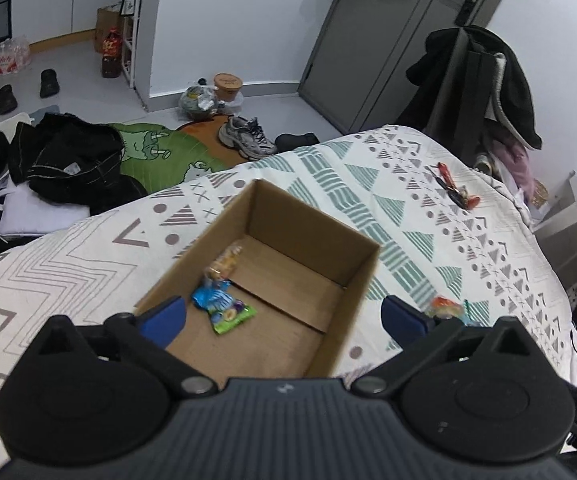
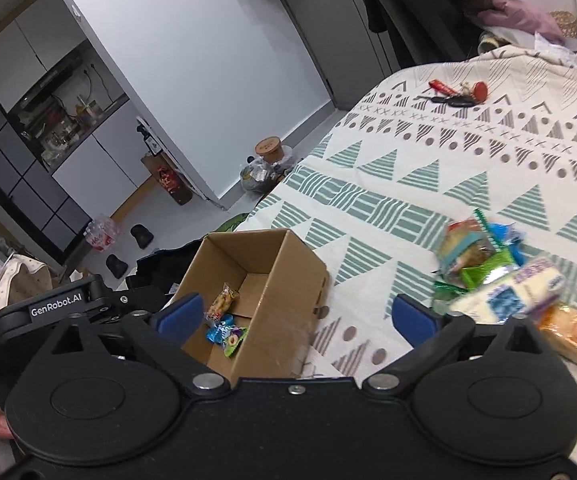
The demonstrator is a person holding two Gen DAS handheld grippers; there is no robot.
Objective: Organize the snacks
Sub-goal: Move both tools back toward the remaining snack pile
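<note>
An open cardboard box stands on the patterned bedspread. Inside it lie a blue-and-green snack packet and a yellowish packet. My left gripper hangs over the box's near end, open, with nothing between its blue pads. The right wrist view shows the same box at lower left with both packets in it. My right gripper is open and empty, straddling the box's right wall. A pile of several wrapped snacks lies on the bed just right of it. One snack shows beside the left gripper's right finger.
Keys and a red-capped item lie far back on the bed. Past the bed's edge, the floor holds black clothes, a sneaker and a green mat. A chair draped with clothes stands by the door.
</note>
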